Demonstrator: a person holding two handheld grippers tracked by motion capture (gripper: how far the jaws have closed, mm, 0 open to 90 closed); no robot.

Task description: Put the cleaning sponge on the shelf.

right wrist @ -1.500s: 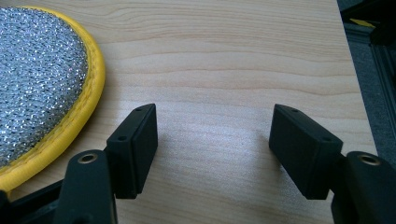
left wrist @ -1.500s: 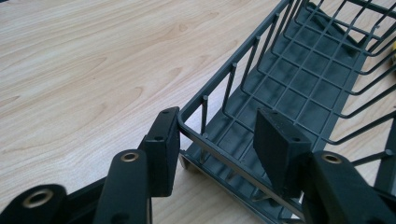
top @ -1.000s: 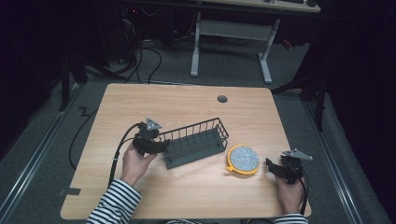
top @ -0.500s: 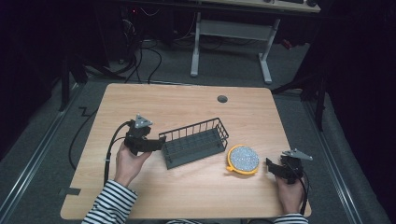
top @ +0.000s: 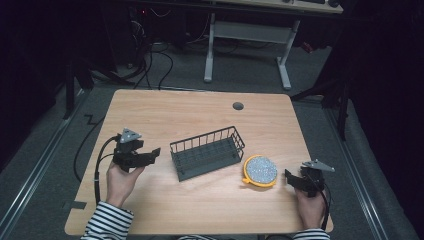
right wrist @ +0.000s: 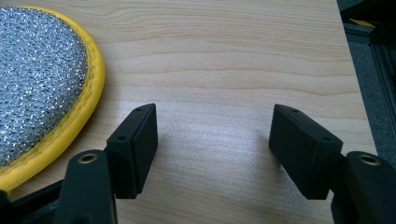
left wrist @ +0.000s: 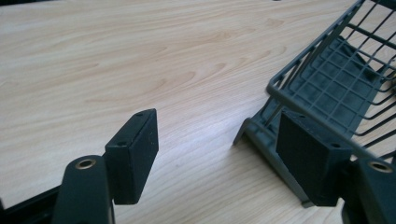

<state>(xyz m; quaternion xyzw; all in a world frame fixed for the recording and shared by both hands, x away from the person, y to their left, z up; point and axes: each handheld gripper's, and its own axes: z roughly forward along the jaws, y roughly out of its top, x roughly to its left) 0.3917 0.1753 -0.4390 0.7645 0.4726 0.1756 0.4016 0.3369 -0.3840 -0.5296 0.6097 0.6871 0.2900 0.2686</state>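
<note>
A dark wire basket (top: 207, 152) lies on the wooden table (top: 200, 115), tilted toward me. My left gripper (top: 154, 152) hovers open just left of the basket (left wrist: 327, 88), nothing between its jaws. A round silver scouring pad with a yellow rim (top: 260, 170) lies to the right of the basket. My right gripper (top: 288, 176) rests low near the table's right front, open and empty, with the pad (right wrist: 37, 79) just off its left jaw.
A small dark grommet hole (top: 238, 106) sits near the table's far edge. The table's right edge (right wrist: 355, 56) is close to my right gripper. A white desk frame (top: 250, 45) and cables lie on the floor beyond.
My left gripper has pulled back to the left, away from the basket's left end. The right gripper and the pad have stayed put.
</note>
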